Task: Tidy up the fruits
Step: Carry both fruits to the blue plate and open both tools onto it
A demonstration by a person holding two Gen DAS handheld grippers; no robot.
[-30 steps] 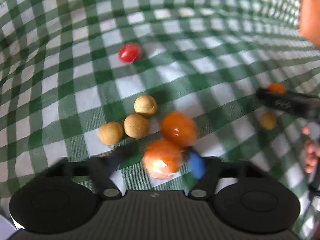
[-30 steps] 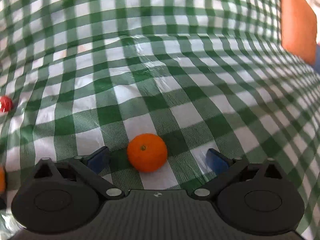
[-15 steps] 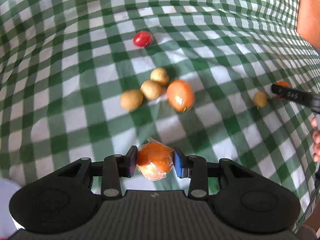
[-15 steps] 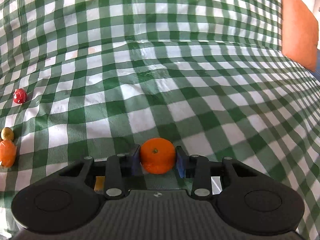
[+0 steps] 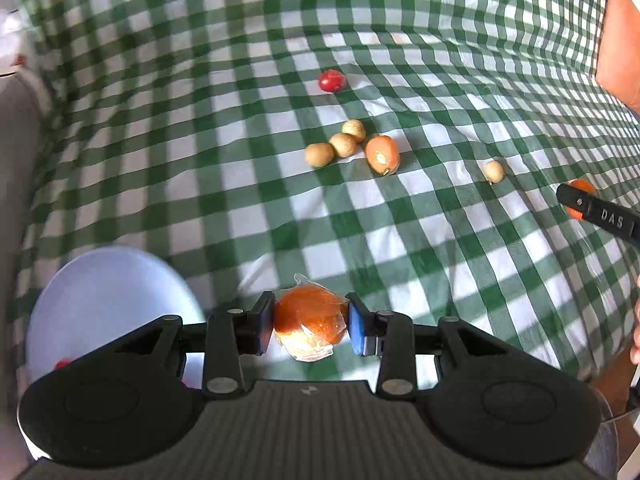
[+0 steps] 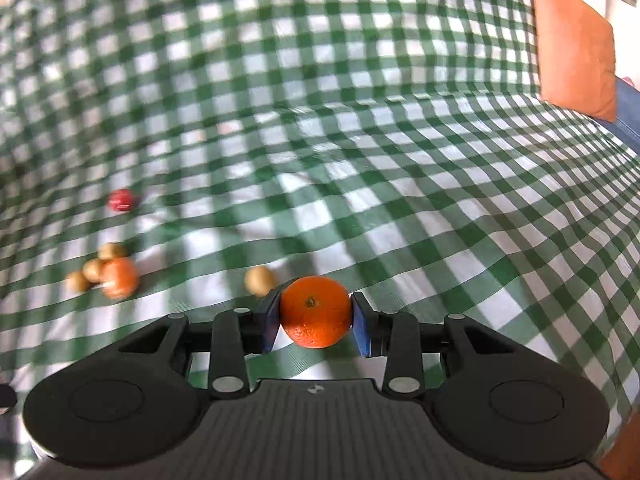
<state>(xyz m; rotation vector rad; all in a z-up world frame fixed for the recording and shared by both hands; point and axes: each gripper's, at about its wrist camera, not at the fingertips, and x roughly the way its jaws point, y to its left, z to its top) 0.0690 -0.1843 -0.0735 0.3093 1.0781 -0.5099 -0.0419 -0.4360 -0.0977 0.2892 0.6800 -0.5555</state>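
Left wrist view: left gripper has its jaws clamped on a wrapped orange fruit, just right of the white plate. Right gripper, farther from the plate, has its jaws clamped on an orange.

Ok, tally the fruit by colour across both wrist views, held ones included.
Orange: 3 (wrapped one in left gripper, bare one in right gripper, one on cloth)
Tan: 4 ()
Red: 1
Total: 8
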